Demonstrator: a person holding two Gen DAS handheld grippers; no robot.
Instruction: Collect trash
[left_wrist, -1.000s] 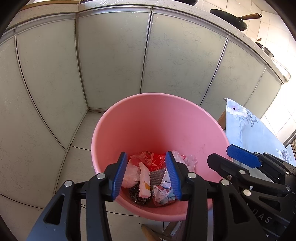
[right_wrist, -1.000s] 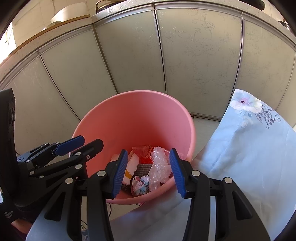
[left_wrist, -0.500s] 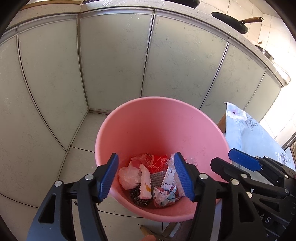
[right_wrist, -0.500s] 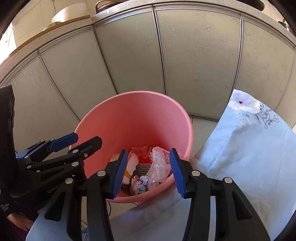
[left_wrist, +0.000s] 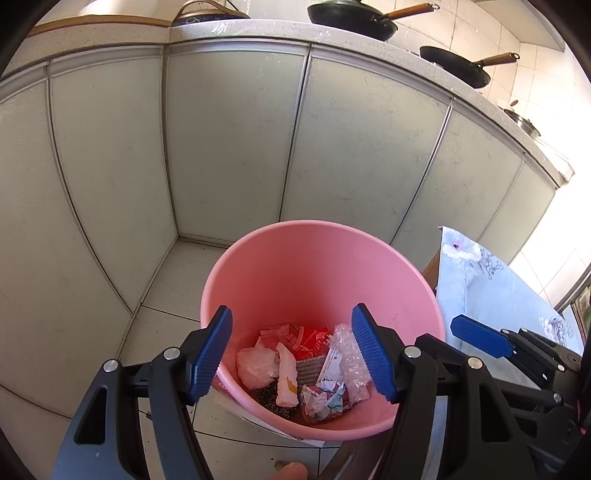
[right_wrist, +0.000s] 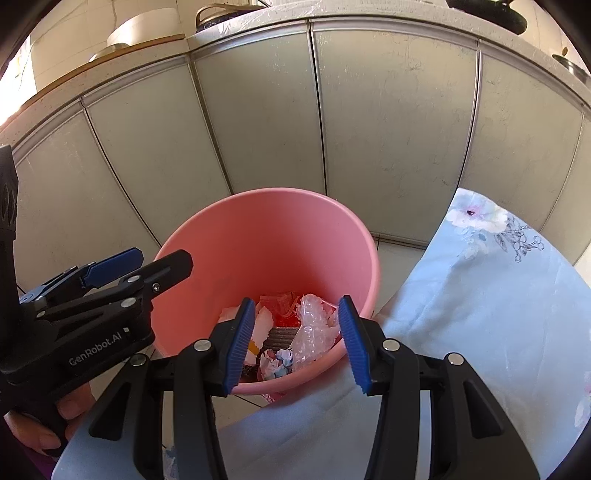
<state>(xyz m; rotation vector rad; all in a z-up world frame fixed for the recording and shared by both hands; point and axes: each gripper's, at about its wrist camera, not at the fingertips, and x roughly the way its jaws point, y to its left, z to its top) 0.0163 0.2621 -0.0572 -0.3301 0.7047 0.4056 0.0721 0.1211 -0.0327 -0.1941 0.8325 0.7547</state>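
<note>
My left gripper (left_wrist: 295, 356) hangs above the pink bin (left_wrist: 321, 258), jaws spread wide with nothing between them. The bin stands on the tiled floor (left_wrist: 173, 280) before the grey cabinets (left_wrist: 229, 140); the trash (left_wrist: 306, 373) lies at its bottom. My right gripper (right_wrist: 295, 341), half open and empty, hovers over the bin's near rim, beside the floral cloth (right_wrist: 480, 295).
</note>
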